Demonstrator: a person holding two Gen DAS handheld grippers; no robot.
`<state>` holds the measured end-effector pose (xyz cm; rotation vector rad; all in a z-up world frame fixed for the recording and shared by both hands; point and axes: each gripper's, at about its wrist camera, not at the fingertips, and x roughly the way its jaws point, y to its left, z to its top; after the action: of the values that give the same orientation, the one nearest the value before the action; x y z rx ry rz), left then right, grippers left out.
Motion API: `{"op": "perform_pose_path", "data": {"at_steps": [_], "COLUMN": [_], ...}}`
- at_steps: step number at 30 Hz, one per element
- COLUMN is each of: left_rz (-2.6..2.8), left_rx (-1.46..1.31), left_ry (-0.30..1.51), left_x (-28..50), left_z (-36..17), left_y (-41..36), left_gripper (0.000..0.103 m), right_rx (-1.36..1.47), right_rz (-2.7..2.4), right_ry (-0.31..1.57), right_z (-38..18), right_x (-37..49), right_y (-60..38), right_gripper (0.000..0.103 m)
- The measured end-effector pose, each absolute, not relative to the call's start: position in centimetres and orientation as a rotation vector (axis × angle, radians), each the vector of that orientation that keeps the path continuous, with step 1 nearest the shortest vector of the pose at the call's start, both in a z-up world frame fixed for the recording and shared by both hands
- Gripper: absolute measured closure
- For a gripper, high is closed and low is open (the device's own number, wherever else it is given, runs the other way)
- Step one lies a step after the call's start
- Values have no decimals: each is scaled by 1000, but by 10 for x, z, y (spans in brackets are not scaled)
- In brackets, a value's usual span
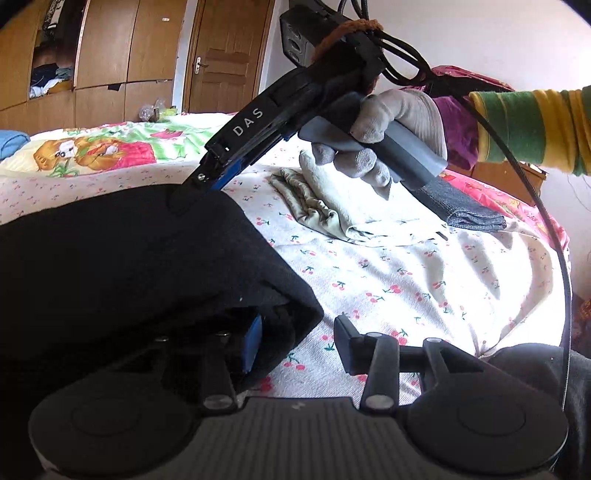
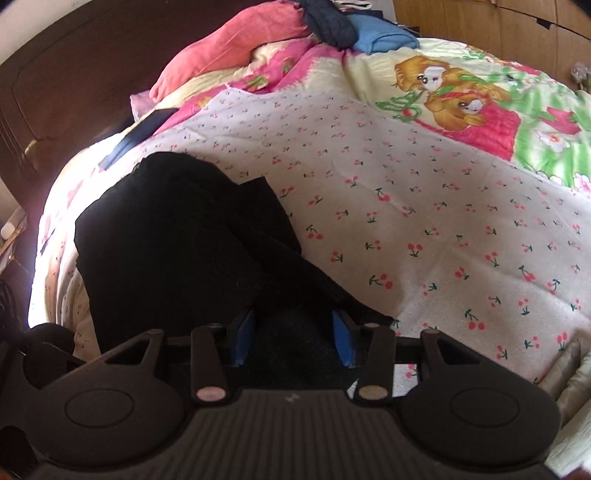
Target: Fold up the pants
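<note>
The right gripper (image 2: 294, 338) has a bunch of the black pants (image 2: 177, 240) between its blue pads. The cloth fills the gap pad to pad, so it's clamped on a thick fold w/ the jaws partway apart. In the left wrist view its tips sink into the top of the pants pile, and a gloved hand (image 1: 388, 129) w/ a striped green/yellow sleeve (image 1: 524, 125) holds its handle.

The left gripper (image 1: 299, 339) stands about half open. Its left pad is tucked under the near edge of the pants, while its right finger hangs clear over the sheet, so it grips nothing.

The pants lie heaped on the left, near part of the cherry-print sheet (image 2: 406, 221), which covers the bed.

Farther right on the sheet there's a folded pale garment (image 1: 332, 206), w/ a folded denim piece (image 1: 469, 210) just beside it.

A bear-print quilt (image 2: 461, 99) lies beyond the sheet, and at the far end are a pink pillow (image 2: 221, 48) and a blue cloth (image 2: 380, 35).

The wood wardrobe (image 1: 110, 48) and door (image 1: 225, 55) stand behind the bed.
</note>
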<state>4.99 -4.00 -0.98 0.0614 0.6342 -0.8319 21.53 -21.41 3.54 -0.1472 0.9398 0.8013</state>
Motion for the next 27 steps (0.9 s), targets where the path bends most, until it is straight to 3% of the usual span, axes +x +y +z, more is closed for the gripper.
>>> {"op": "perform_pose_path", "data": {"at_steps": [1, 2, 12, 16, 18, 20, 27], "left_rz": [-830, -823, -758, -685, -678, -691, -717], "left_rx": [48, 31, -102, -38, -31, -49, 82], "left_ry": [644, 654, 686, 646, 680, 702, 558], "left_x": [51, 55, 64, 64, 69, 72, 59], "left_z": [-11, -11, -5, -1, -6, -9, 9], "left_y": [-38, -37, -35, -50, -55, -56, -68], "left_gripper": [46, 45, 45, 45, 51, 64, 68], "right_rx": [-174, -188, -43, -52, -46, 35, 2], "right_rz": [793, 766, 619, 567, 507, 529, 695], "right_ry": [947, 965, 949, 919, 905, 911, 905], "right_z": [36, 36, 42, 44, 45, 46, 53], "right_x": [216, 217, 213, 214, 221, 224, 210], "right_y": [-211, -209, -223, -223, -230, -241, -233], "right_gripper": [77, 102, 101, 103, 103, 103, 95]}}
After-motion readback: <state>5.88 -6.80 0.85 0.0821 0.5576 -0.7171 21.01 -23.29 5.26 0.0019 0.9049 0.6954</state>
